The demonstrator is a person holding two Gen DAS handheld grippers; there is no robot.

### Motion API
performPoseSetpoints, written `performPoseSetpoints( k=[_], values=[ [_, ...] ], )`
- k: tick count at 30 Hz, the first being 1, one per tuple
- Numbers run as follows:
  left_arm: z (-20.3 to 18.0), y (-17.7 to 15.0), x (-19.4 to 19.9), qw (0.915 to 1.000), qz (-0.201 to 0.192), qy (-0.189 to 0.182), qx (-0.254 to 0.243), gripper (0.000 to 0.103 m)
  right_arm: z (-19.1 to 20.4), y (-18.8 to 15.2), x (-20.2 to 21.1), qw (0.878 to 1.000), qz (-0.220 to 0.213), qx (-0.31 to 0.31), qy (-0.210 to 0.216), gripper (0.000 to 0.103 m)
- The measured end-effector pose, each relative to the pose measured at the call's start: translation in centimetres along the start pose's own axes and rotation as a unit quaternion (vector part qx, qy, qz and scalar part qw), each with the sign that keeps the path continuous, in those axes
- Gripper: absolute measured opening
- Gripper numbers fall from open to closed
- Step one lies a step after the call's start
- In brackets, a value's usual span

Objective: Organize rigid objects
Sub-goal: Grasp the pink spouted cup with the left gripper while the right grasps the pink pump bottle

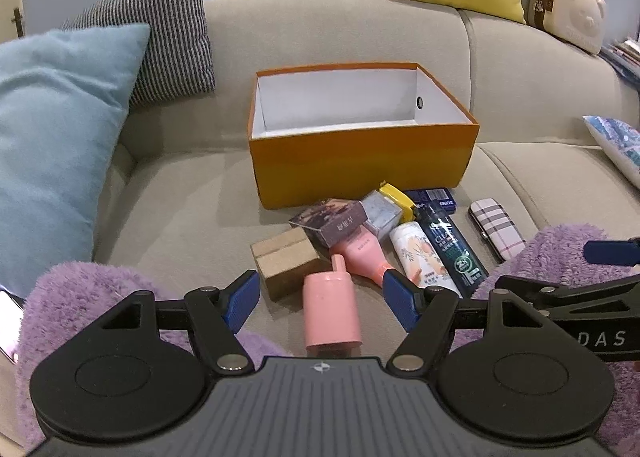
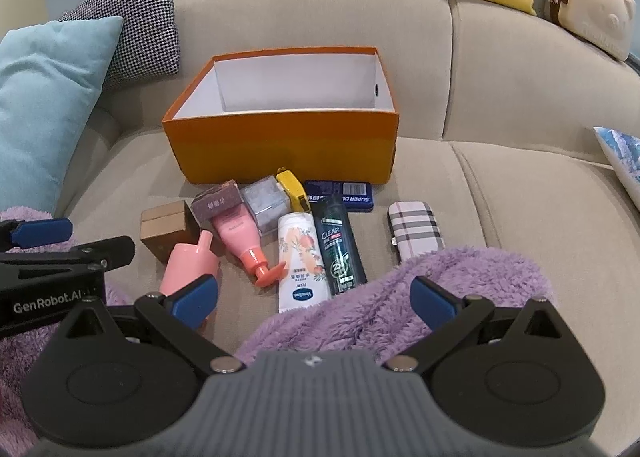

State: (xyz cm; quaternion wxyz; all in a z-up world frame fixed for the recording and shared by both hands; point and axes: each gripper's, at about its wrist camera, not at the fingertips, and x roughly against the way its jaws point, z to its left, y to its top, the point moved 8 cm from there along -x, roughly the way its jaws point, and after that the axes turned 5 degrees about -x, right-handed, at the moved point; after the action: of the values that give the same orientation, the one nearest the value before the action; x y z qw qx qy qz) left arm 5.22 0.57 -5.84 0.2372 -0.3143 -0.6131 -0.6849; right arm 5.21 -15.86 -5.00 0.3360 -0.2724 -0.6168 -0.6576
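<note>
We hold both tongs wide apart, gripping nothing – left tongs [image 1: 320, 299] over the pink bottle [image 1: 330, 307], right tongs [image 2: 314, 297] over purple fleece [image 2: 400, 297]; clutter lies on the sofa [image 2: 500, 185] before the empty orange box [image 1: 360, 173]

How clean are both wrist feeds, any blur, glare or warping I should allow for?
Left wrist view: sharp, soft even light, no glare; fisheye bends the sofa back and darkens the corners. Right wrist view: equally sharp, labels on the green bottle readable, same edge warping around the orange box.
</note>
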Motion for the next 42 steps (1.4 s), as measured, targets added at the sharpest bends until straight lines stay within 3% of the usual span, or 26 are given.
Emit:
performPoseSetpoints(
  k=[4, 6, 12, 19, 23, 27, 30, 32, 33, 38, 42],
  values=[
    [0.6, -0.3, -0.7, 0.9993, 0.016, -0.024, 0.024, 0.082, 0.0, -0.2, -0.8, 1.0, 0.013, -0.005, 0.014, 0.097],
    [0.9, -0.5, -1.2, 0.9982, 0.026, -0.039, 0.036, 0.078, 0.1, -0.4, -1.4, 0.999, 0.026, -0.007, 0.026, 0.082],
    [1.7, -0.7, -2.9, 0.9953, 0.051, -0.068, 0.047, 0.06, 1.2, -0.3, -3.8, 0.996, 0.065, 0.003, 0.055, 0.057],
    [3.7, 1.1, -5.6, 0.9967, 0.048, -0.064, -0.008, 0.059, 3.4, 1.6, -7.4, 0.992, 0.092, 0.012, 0.09, 0.057],
    [4.1, 0.9, -7.5, 0.9926, 0.071, -0.075, -0.063, 0.062, 5.0, 1.8, -10.1, 0.987, 0.121, 0.011, 0.102, 0.055],
    [3.9, 0.1, -8.9, 0.9861, 0.101, -0.082, -0.103, 0.063, 6.1, 1.9, -12.5, 0.983, 0.148, 0.011, 0.108, 0.046],
    [3.4, 0.1, -9.4, 0.9826, 0.124, -0.123, -0.064, 0.063, 6.2, 2.0, -13.8, 0.983, 0.153, 0.016, 0.097, 0.044],
    [3.0, -0.2, -9.9, 0.9791, 0.141, -0.146, -0.015, 0.069, 6.0, 1.8, -14.3, 0.983, 0.157, 0.029, 0.09, 0.041],
    [2.9, -0.4, -10.3, 0.978, 0.151, -0.144, 0.004, 0.069, 5.8, 1.6, -14.6, 0.983, 0.16, 0.035, 0.088, 0.035],
    [2.3, -1.5, -12.4, 0.9719, 0.187, -0.132, 0.056, 0.069, 4.4, 0.4, -15.1, 0.978, 0.178, 0.051, 0.091, 0.031],
    [1.8, -1.8, -13.6, 0.9701, 0.202, -0.119, 0.062, 0.071, 3.6, -0.5, -14.6, 0.978, 0.18, 0.07, 0.081, 0.031]
  ],
)
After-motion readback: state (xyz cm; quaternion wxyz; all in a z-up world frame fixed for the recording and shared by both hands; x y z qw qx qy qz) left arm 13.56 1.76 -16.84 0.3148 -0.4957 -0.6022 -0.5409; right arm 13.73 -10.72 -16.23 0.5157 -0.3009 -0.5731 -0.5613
